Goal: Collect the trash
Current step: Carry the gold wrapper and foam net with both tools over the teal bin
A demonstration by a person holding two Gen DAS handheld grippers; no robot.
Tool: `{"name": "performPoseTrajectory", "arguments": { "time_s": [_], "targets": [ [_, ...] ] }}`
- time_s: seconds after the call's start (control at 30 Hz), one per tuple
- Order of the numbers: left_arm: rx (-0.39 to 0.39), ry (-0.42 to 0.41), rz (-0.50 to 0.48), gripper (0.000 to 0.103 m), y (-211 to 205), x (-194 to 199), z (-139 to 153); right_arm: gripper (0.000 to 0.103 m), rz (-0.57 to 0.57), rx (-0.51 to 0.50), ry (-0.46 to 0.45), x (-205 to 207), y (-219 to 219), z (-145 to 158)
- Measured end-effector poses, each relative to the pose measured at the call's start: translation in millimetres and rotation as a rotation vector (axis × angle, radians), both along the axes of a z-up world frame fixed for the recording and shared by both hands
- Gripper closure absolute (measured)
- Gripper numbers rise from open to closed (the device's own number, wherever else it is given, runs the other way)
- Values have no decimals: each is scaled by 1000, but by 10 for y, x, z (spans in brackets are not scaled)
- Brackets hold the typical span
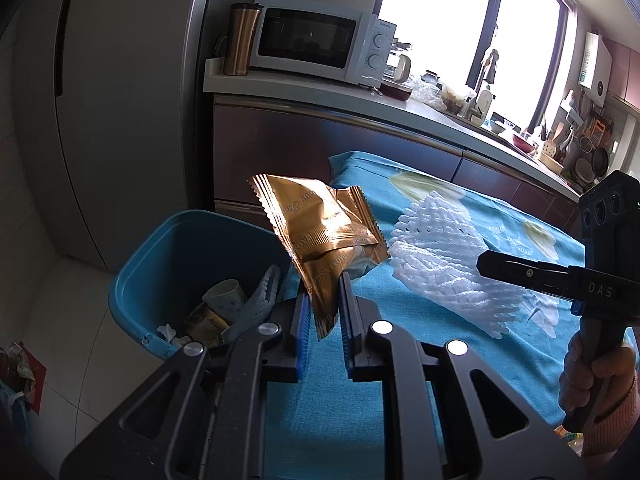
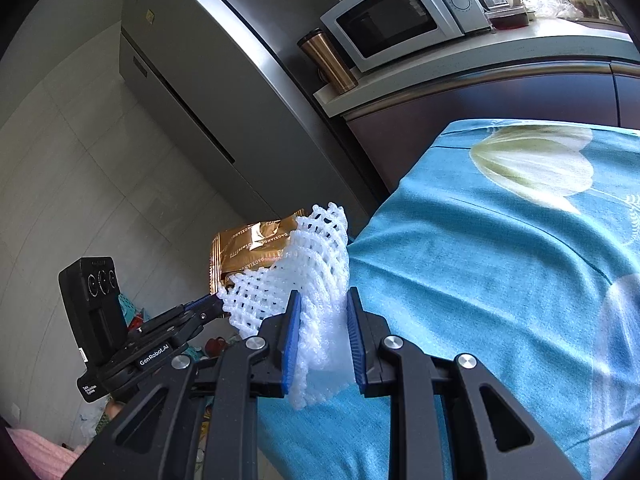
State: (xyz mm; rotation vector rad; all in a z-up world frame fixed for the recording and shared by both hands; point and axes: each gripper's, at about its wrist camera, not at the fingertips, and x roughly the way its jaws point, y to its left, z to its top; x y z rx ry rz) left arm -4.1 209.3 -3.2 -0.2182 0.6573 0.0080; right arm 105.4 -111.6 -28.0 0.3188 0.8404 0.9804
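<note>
My left gripper (image 1: 323, 286) is shut on a gold snack wrapper (image 1: 320, 232) and holds it in the air by the table's left edge, just right of a blue trash bin (image 1: 132, 280). The bin holds a paper cup, a foam sleeve and other trash. My right gripper (image 2: 323, 300) is shut on a white foam fruit net (image 2: 304, 272) above the blue tablecloth (image 2: 500, 280). The net (image 1: 440, 264) and right gripper (image 1: 484, 266) also show in the left wrist view. The wrapper (image 2: 248, 248) shows behind the net in the right wrist view.
A grey refrigerator (image 1: 120, 100) stands left of a counter with a white microwave (image 1: 320, 38) and a bronze tumbler (image 1: 240, 40). Dishes and utensils crowd the counter by the window (image 1: 520, 128). The floor is pale tile (image 1: 60, 320).
</note>
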Motion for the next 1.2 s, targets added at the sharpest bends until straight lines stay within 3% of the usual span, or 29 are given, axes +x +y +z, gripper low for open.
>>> {"name": "performPoseTrajectory", "arguments": {
  "time_s": [1.2],
  "targets": [
    [-13, 54, 173, 89, 658, -8, -231, 82, 124, -75, 8, 131, 812, -79]
  ]
}}
